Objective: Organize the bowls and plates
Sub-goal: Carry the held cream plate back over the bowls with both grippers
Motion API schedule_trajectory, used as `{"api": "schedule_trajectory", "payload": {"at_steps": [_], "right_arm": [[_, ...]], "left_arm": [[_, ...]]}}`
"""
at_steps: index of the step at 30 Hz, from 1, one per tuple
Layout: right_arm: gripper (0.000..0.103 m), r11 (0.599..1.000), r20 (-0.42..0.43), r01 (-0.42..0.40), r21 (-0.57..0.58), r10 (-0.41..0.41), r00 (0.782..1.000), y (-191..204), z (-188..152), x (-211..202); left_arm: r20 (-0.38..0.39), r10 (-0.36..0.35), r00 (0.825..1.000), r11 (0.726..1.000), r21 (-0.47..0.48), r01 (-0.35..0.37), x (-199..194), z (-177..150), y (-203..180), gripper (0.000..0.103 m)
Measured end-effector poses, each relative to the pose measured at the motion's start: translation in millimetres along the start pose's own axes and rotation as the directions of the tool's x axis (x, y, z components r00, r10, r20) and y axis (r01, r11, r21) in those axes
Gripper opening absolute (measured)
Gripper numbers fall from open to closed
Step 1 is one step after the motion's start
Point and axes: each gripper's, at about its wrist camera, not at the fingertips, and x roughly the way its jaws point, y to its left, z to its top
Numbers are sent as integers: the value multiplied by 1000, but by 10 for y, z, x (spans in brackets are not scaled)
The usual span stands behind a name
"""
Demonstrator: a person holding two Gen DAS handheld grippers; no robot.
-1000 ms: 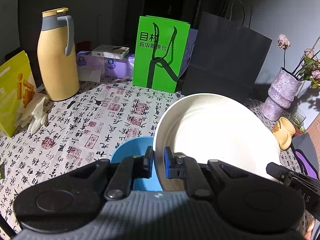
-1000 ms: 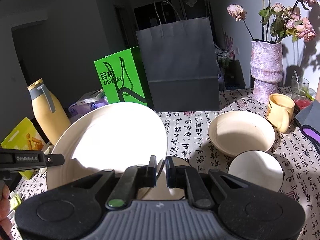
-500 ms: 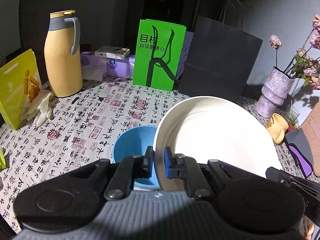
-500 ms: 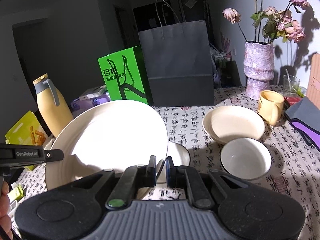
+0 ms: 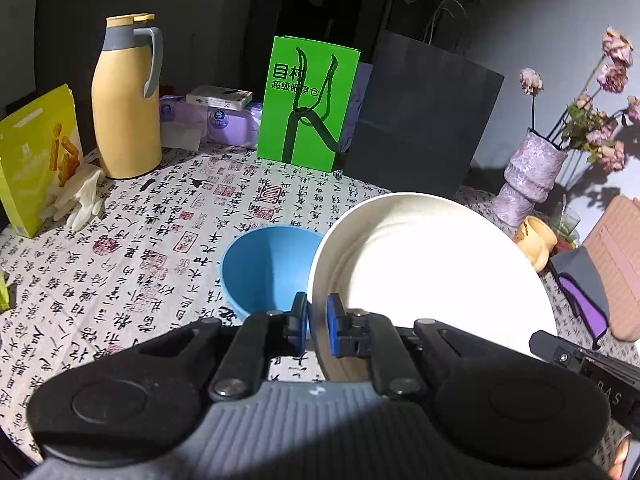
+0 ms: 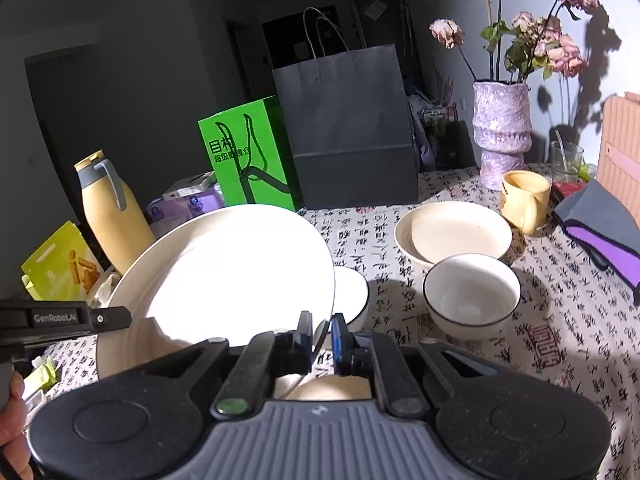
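We hold one large cream plate (image 5: 432,272) between us, lifted off the table and tilted. Our left gripper (image 5: 317,320) pinches its left rim, blue pads pressed on the edge. Our right gripper (image 6: 322,334) pinches the opposite rim (image 6: 326,320), jaws nearly together with only the thin edge between them.

Taking the plate as our landmark: in the left wrist view a blue bowl (image 5: 268,268) sits on the calligraphy-print tablecloth (image 5: 152,240) just to its left, partly hidden behind the rim. In the right wrist view a small white dish with a dark rim (image 6: 352,296) lies just behind the plate's right edge. Further right of the plate stands a white bowl with a dark rim (image 6: 472,296), and behind that a shallow cream bowl (image 6: 454,236), the two nearly touching. A yellow mug (image 6: 524,200) stands right of the cream bowl.

Behind the plate stand a green paper bag (image 5: 308,104) and a dark grey paper bag (image 5: 424,116). Far left of it are a yellow thermos jug (image 5: 126,100) and a yellow snack box (image 5: 36,156). To its right rear is a purple vase of dried flowers (image 6: 502,128).

At the left edge of the right wrist view, part of the person's hand (image 6: 14,420) shows.
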Motion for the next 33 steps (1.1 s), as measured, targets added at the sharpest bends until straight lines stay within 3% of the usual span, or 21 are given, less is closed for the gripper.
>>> {"api": "schedule_trajectory", "payload": {"at_steps": [17,33], "right_arm": [[9,998,22,-37,44,36,999,-87,-363,-298],[10,997,49,-28,70,24,998,-259,-744,-494]], "left_arm": [[43,-26,999,1000,-2,26,-290,-374,32,9],[17,-110,994,994,-20,110,-211,-755,81,9]]}}
